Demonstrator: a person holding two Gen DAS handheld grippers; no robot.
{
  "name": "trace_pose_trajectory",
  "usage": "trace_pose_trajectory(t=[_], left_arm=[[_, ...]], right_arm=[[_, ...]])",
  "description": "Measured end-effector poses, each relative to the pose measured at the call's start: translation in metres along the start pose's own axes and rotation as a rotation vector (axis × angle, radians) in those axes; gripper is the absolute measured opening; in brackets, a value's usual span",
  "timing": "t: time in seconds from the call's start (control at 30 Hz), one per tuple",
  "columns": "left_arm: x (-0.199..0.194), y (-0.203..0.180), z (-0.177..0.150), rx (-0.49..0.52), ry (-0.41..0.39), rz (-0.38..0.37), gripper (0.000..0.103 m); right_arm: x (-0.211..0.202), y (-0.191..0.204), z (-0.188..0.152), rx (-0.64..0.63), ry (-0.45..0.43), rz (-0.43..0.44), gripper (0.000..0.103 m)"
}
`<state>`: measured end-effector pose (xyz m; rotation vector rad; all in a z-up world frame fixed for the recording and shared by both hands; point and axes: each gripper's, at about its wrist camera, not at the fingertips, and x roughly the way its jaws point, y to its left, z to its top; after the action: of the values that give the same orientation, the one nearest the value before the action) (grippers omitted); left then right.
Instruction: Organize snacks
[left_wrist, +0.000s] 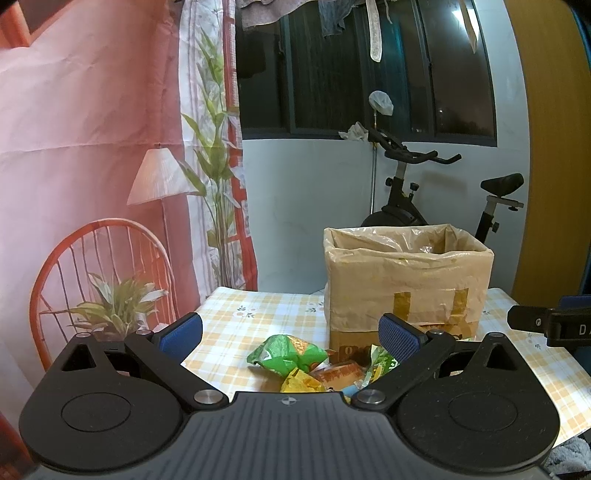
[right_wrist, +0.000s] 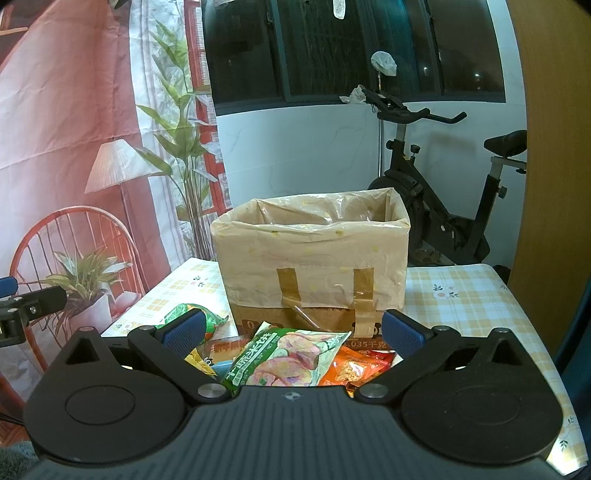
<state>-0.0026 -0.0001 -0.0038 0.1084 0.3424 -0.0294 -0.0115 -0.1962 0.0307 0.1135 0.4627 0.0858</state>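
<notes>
I see both my left gripper (left_wrist: 290, 332) and right gripper (right_wrist: 293, 330) spread wide, empty, over crinkly foil snack packets (right_wrist: 288, 356) heaped before the plastic-lined, taped cardboard box (right_wrist: 314, 258).

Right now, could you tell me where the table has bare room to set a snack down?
Bare cloth lies left of the lined box and to its right toward the table edge. The snack pile crowds the strip directly before the box.
</notes>
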Motion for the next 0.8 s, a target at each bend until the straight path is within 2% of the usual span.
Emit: trace_pose_trajectory(t=[0.8], left_arm=[[0.0007,0.0018,0.0012,-0.011,0.006,-0.005,0.102]], right_arm=[[-0.0002,0.0015,0.0018,0.002,0.004,0.001,0.103]])
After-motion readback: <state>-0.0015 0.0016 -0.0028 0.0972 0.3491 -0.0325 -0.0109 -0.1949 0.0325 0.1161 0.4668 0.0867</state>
